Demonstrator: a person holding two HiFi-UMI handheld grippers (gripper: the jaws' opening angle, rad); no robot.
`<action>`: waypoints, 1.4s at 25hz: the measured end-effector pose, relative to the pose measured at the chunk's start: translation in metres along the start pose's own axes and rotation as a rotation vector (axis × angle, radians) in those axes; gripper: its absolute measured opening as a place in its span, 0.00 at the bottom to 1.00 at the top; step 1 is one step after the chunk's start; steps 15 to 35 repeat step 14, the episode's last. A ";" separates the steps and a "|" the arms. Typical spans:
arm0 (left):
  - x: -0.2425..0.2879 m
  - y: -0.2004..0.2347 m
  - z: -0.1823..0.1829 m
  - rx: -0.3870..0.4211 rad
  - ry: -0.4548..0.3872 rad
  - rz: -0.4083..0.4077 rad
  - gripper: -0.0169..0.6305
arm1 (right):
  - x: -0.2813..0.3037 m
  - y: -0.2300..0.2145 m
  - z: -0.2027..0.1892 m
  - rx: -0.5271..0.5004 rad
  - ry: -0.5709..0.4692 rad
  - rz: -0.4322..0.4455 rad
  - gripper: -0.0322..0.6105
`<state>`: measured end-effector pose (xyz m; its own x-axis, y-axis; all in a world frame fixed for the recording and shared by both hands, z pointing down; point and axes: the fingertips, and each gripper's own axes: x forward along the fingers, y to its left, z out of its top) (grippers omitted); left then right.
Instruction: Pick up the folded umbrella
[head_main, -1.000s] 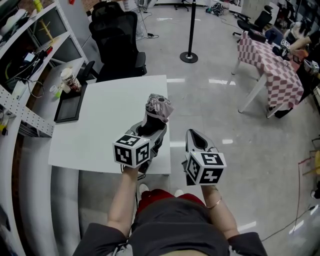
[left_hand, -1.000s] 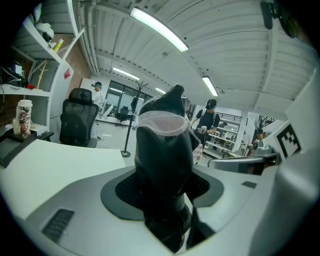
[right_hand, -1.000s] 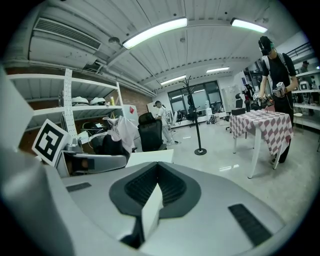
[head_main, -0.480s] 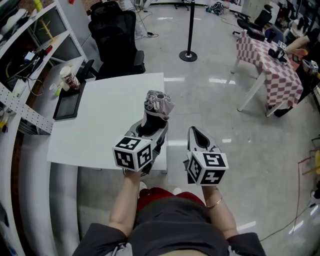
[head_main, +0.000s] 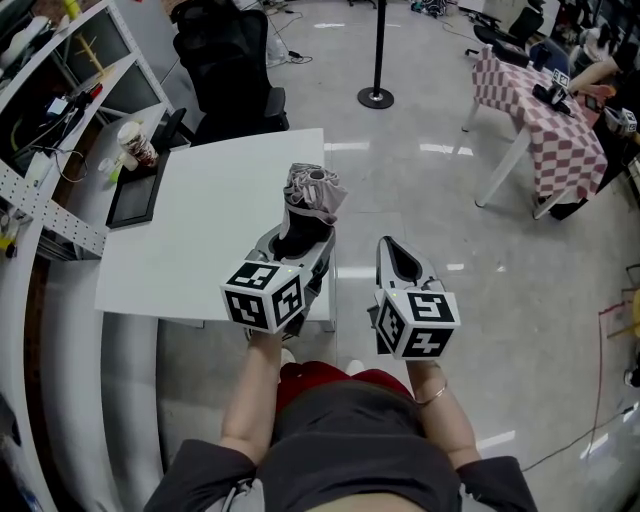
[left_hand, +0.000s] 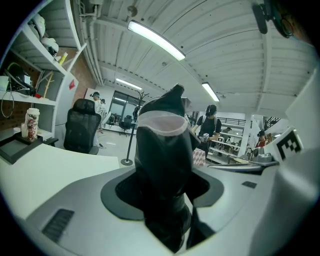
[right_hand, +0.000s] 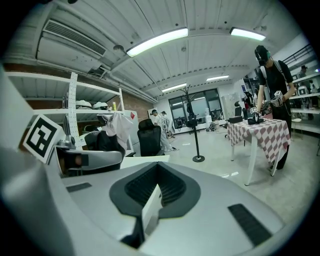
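The folded umbrella (head_main: 312, 195), grey cloth bunched at its top over a black body, stands upright between the jaws of my left gripper (head_main: 300, 238), which is shut on it. It hangs over the near right corner of the white table (head_main: 200, 220). In the left gripper view the umbrella (left_hand: 162, 150) fills the middle, clamped in the dark pads. My right gripper (head_main: 392, 252) is held beside it to the right, over the floor, its jaws drawn to a point with nothing in them. From the right gripper view the umbrella (right_hand: 115, 127) shows at the left.
A black office chair (head_main: 225, 60) stands behind the table. A black tray (head_main: 140, 195) and a cup (head_main: 135, 150) sit at the table's left, beside shelves. A stanchion post (head_main: 377, 95) and a checkered table (head_main: 540, 120) with a person stand farther off on the shiny floor.
Both grippers have shifted a little, side by side, the left one carrying the umbrella with it. The hold on the umbrella looks the same.
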<state>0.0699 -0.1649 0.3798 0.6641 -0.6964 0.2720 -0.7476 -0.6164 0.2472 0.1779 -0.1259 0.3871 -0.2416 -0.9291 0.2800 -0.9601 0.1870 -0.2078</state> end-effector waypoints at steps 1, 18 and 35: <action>-0.001 -0.002 0.000 0.000 -0.003 0.001 0.38 | -0.002 0.000 0.000 -0.001 -0.001 0.001 0.08; -0.018 -0.016 -0.004 -0.003 -0.023 0.019 0.38 | -0.024 -0.002 -0.002 -0.008 -0.023 -0.001 0.08; -0.018 -0.016 -0.004 -0.003 -0.023 0.019 0.38 | -0.024 -0.002 -0.002 -0.008 -0.023 -0.001 0.08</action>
